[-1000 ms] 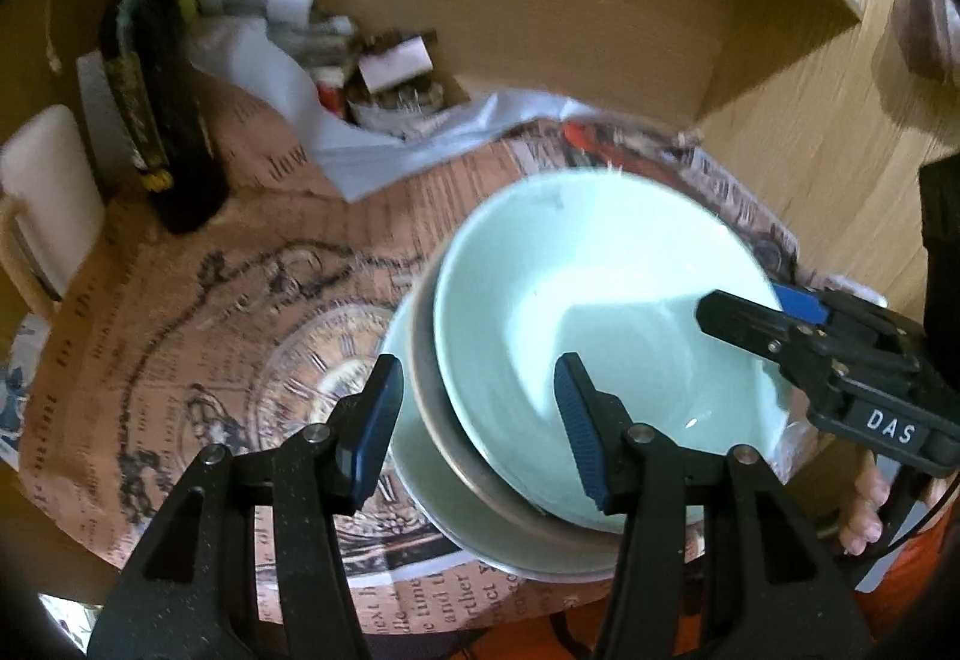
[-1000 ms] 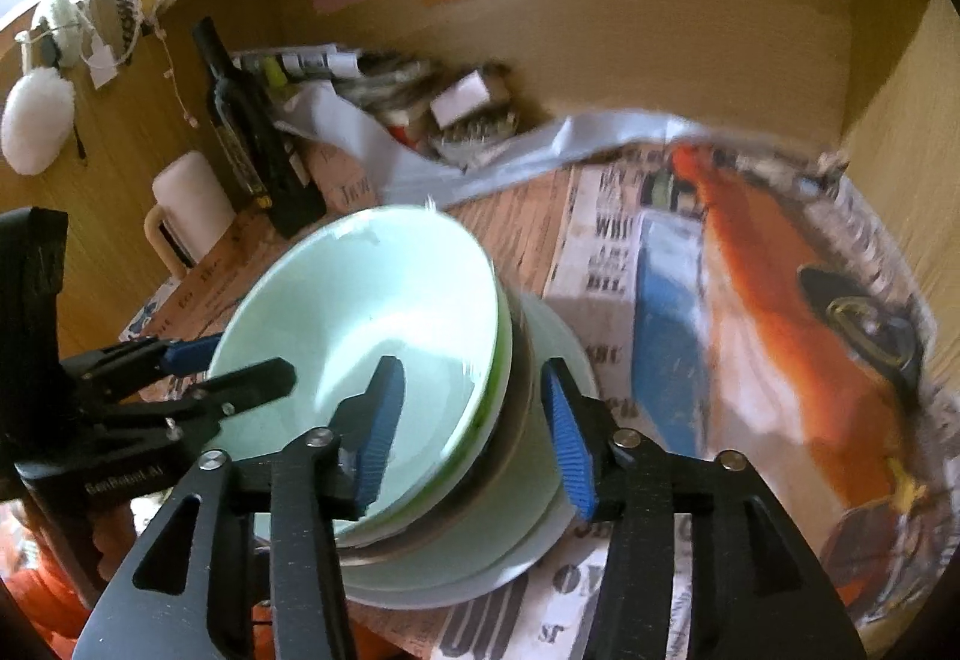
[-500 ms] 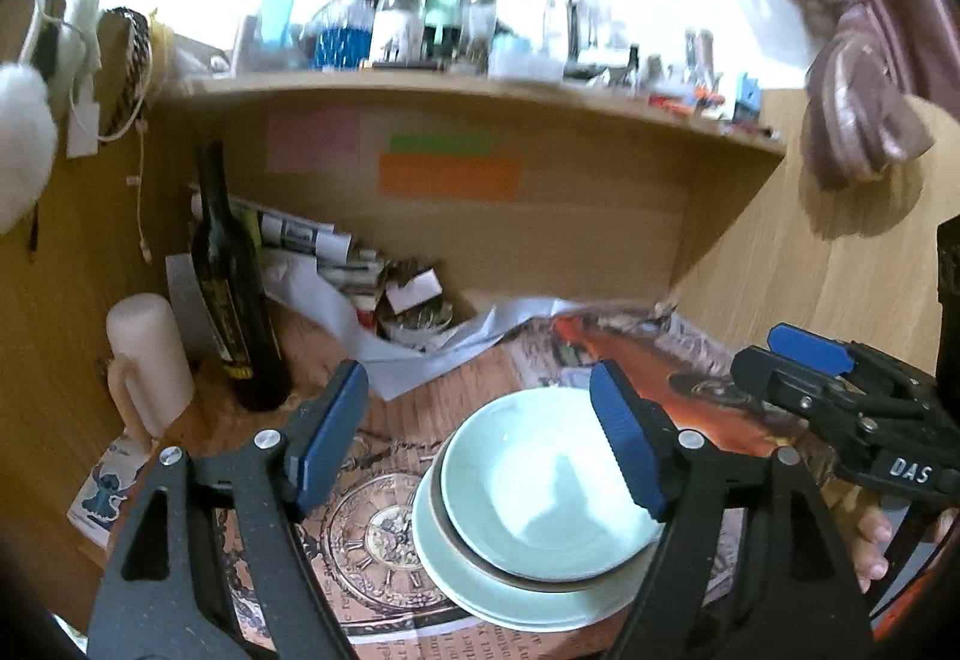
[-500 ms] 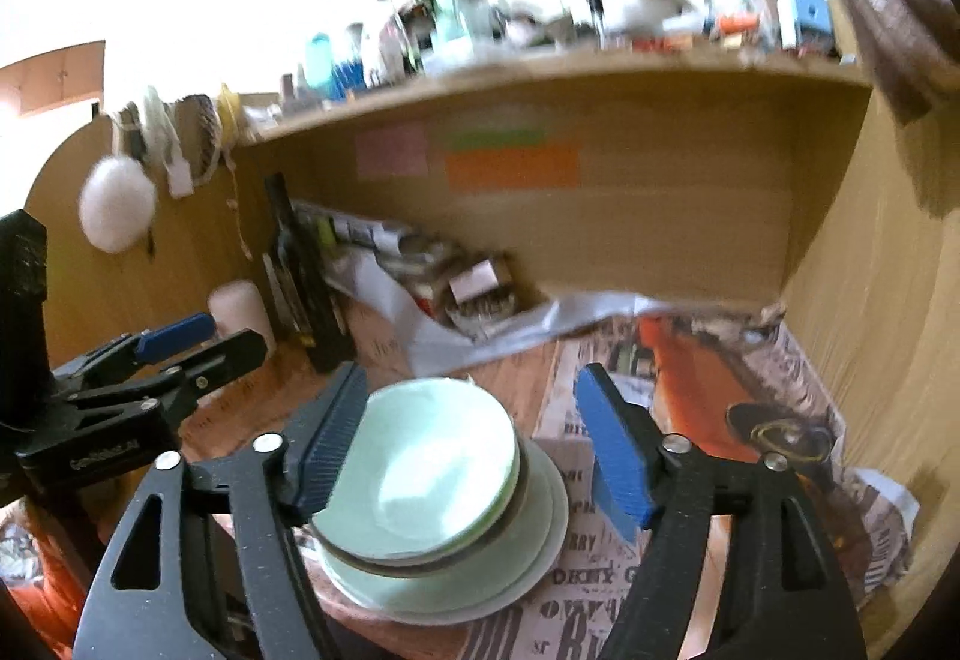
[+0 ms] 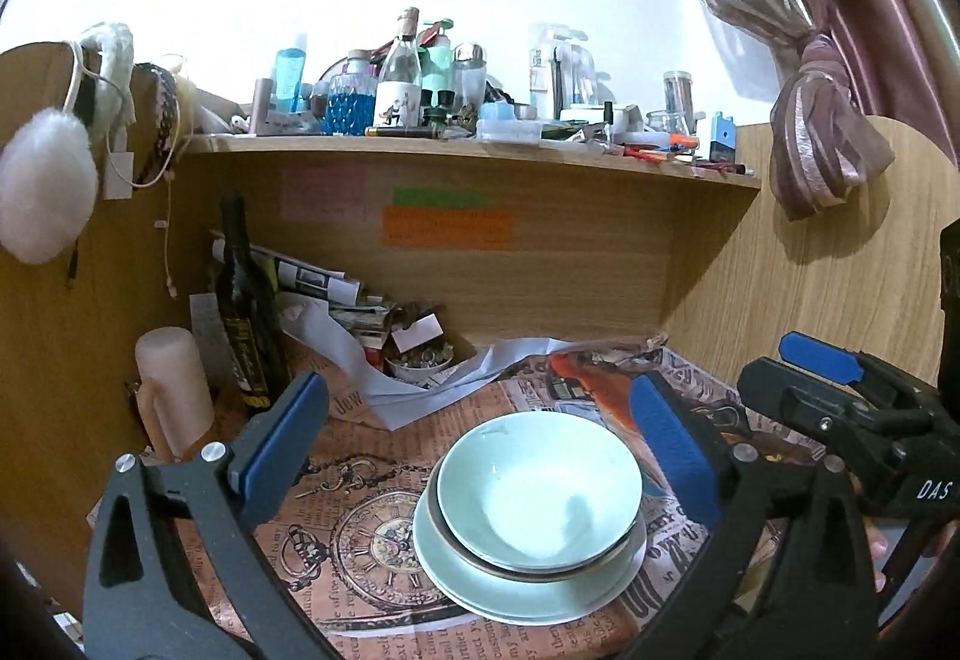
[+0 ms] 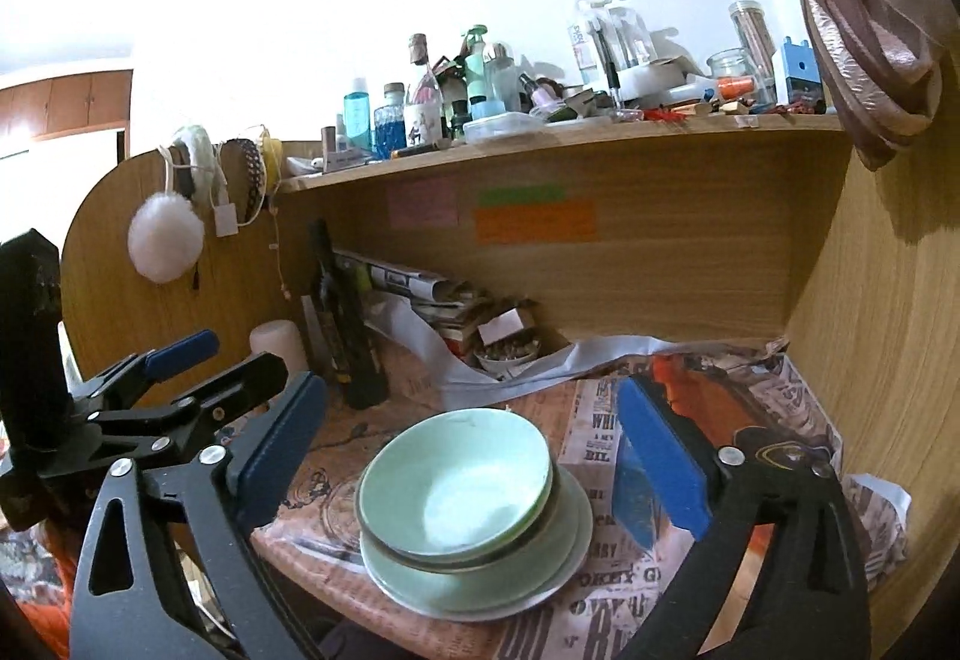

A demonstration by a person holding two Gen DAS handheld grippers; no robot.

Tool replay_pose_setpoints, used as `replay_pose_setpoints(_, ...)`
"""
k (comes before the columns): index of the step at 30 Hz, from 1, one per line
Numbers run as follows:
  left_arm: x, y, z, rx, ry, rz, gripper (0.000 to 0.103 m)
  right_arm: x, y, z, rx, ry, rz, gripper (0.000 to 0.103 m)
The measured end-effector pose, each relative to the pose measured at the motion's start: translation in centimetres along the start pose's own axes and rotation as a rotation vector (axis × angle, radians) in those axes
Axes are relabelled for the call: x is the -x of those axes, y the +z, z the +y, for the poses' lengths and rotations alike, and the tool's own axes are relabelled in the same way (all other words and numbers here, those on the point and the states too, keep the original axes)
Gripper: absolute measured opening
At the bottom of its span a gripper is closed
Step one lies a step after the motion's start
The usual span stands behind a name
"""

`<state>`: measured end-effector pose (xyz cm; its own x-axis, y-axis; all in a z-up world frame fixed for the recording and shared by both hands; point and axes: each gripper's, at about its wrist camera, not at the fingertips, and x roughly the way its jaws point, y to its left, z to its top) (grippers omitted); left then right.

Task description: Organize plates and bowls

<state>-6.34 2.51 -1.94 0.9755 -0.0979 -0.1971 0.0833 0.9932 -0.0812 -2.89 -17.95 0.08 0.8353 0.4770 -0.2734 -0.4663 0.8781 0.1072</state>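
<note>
CHANGE: both grippers drawn back from stack since a second ago | LEFT gripper [image 5: 477,444]: jaws opening, empty | RIGHT gripper [image 6: 471,441]: jaws opening, empty | STACK: bowl [image 5: 539,489] nested on plates [image 5: 528,597], on desk [image 5: 336,486] | READING: stacking looks finished.

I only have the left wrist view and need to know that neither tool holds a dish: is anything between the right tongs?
Observer: No. The right tongs are opening with nothing between the pads. The bowl rests on the plates, untouched.
Operator: How do my left tongs look from the other side?
Observer: The left tongs are also opening and empty. They are off to the left of the stack.
Operator: Is there anything on the desk's right side that I can't see?
Observer: Yes, a crumpled white paper lies by the right wall, past the edge of the newspaper.
</note>
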Motion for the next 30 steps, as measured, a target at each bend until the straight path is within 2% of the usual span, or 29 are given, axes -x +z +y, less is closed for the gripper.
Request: replay_pose_setpoints(30, -0.49, -0.22, -0.06, -0.017, -0.006, 0.017, 0.103, 0.37, -0.18, 0.17, -0.007, -0.007, -0.008, 0.102)
